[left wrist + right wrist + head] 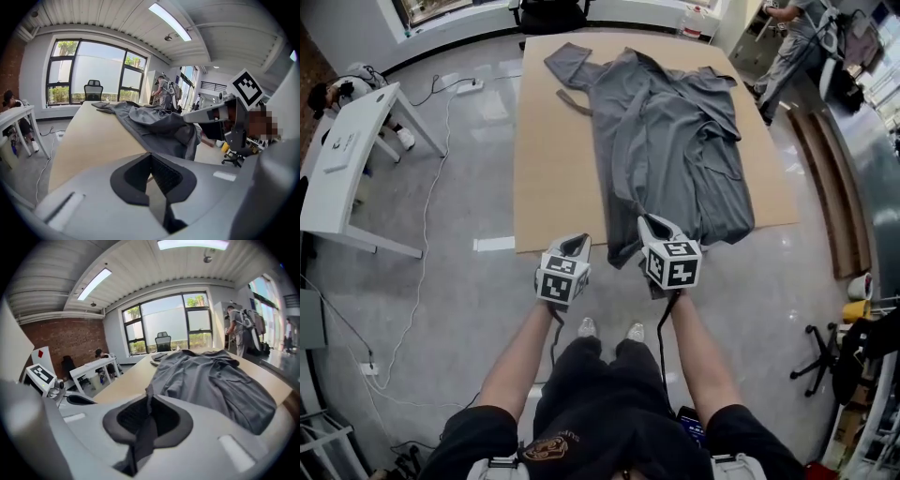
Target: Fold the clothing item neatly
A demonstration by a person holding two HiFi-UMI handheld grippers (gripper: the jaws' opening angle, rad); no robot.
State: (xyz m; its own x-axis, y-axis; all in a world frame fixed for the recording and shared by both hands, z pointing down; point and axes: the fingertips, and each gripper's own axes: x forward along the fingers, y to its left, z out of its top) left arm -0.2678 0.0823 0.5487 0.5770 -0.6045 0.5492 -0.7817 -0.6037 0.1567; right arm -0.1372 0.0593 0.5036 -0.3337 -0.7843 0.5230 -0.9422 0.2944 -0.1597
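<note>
A grey long-sleeved garment [675,141] lies spread and rumpled on the tan table [553,169], its near hem drooping over the front edge. My right gripper [651,225] is at that hem, shut on a fold of grey fabric. In the right gripper view the cloth [211,380] runs down through the closed jaws of the right gripper [148,414]. My left gripper [575,247] hovers at the table's front edge just left of the garment, shut and empty. The left gripper view shows its jaws [151,178] pressed together, with the garment [154,122] ahead to the right.
A loose grey strap [575,103] lies left of the garment. A white desk [347,159] stands at the left with a seated person beyond it. A person [792,47] stands at the far right corner. A black chair base [823,361] sits on the floor at the right.
</note>
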